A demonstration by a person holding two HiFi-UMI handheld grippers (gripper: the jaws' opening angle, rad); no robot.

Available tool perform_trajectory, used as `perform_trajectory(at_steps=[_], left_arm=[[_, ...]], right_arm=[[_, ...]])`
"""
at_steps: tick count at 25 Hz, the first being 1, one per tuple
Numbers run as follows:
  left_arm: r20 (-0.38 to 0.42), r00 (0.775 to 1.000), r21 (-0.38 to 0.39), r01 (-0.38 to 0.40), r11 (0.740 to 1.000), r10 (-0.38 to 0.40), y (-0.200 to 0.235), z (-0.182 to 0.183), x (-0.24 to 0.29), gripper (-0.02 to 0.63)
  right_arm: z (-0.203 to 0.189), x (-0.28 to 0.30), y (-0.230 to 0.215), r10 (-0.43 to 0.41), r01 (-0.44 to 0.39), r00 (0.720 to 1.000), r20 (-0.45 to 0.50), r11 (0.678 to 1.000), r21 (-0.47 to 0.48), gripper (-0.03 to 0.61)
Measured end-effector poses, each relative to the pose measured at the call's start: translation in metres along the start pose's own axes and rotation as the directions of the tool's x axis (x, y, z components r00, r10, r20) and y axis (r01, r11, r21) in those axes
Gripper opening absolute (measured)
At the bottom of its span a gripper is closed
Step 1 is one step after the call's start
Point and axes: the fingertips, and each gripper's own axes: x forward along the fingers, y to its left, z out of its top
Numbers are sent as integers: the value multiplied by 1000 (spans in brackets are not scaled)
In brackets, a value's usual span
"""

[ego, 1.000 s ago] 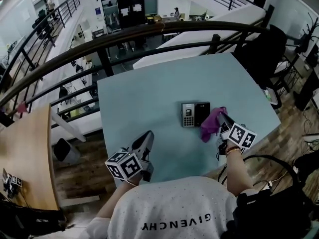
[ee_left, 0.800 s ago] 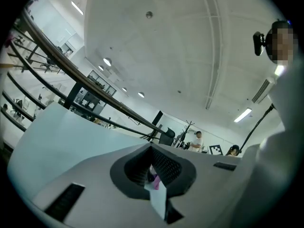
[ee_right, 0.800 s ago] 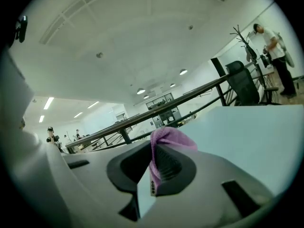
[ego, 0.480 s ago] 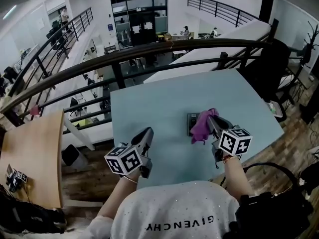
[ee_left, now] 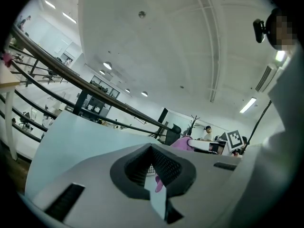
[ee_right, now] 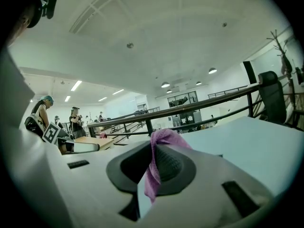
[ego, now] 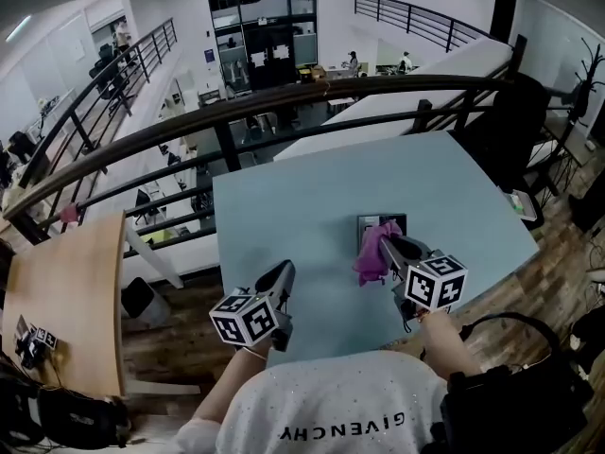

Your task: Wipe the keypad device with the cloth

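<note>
The keypad device (ego: 382,223) lies on the light blue table (ego: 284,197), right of the middle; only its far end shows. A purple cloth (ego: 371,259) hangs over its near part, and my right gripper (ego: 388,245) is shut on that cloth just above the device. In the right gripper view the cloth (ee_right: 153,175) is pinched between the jaws of the right gripper (ee_right: 155,150) and bunches over their tips. My left gripper (ego: 282,276) hovers at the table's near edge, left of the device, shut with nothing in it. In its own view the left gripper (ee_left: 154,151) shows closed jaws.
A dark curved railing (ego: 284,97) runs behind the table's far edge. A wooden table (ego: 66,291) stands at the left. A dark chair (ego: 493,112) is at the far right corner, and a black bag (ego: 515,400) sits by the person at the lower right.
My right gripper has carried the cloth leftward from beside the keypad device onto it, then drawn it toward the near end. The left gripper stays shut and has hardly moved.
</note>
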Motion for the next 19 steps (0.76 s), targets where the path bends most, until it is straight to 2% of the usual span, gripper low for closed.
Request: perform_trajectory(at_steps=[11,19], left_arm=[[-23,999,-19,-26,999,26,4,-21,-10,8],[-22,1000,-6,-17,1000,16,5,-13,-6,8]], right_arm=[[-10,0,-2,-27,27,999,-27,1000,12,21],[-6,4,-5,-40,40,999,-26,999,8,21]])
